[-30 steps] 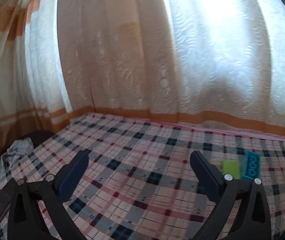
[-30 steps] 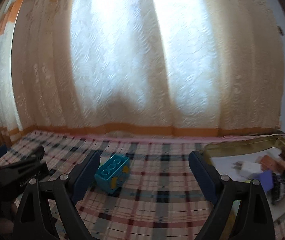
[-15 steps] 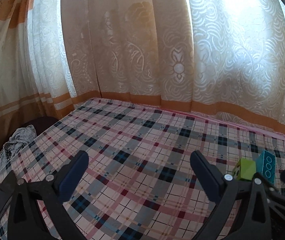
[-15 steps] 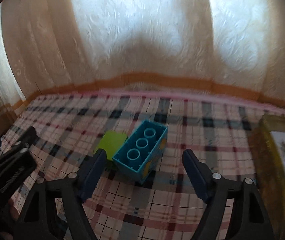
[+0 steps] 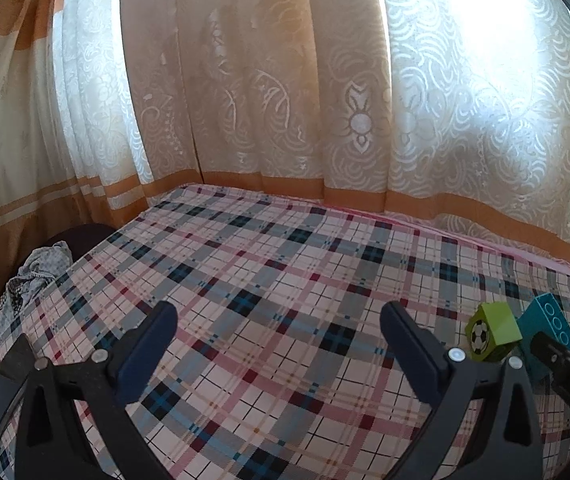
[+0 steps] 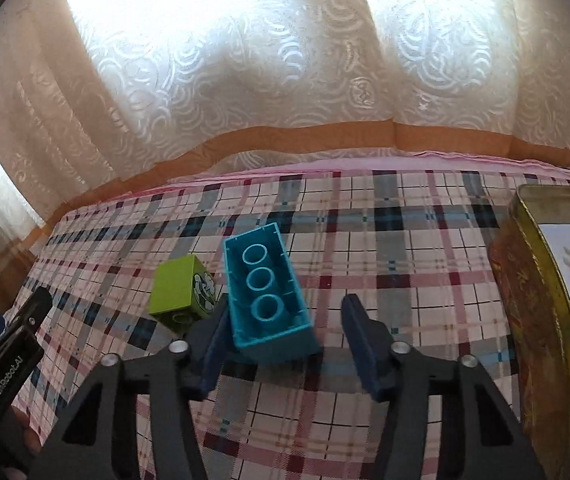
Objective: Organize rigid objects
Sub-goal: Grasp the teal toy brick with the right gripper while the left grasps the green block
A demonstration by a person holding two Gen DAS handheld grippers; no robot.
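Note:
A teal toy brick [image 6: 267, 294] lies upside down on the plaid cloth, its round sockets facing up. A lime green block [image 6: 183, 292] with a football picture lies just left of it. My right gripper [image 6: 285, 322] is open, its jaws either side of the teal brick's near end, apart from it. In the left wrist view the green block [image 5: 491, 330] and teal brick [image 5: 551, 320] sit at the far right. My left gripper [image 5: 277, 320] is open and empty over bare cloth.
A gold-rimmed tin box [image 6: 541, 280] holding small items stands at the right edge. Curtains hang behind the bed. A bundle of grey cloth [image 5: 33, 276] lies off the left edge. A dark phone-like slab [image 5: 1, 396] lies at lower left.
My right gripper has moved forward and down onto the teal brick, which now sits between its jaws. My left gripper has turned slightly left; the blocks slid to its right edge.

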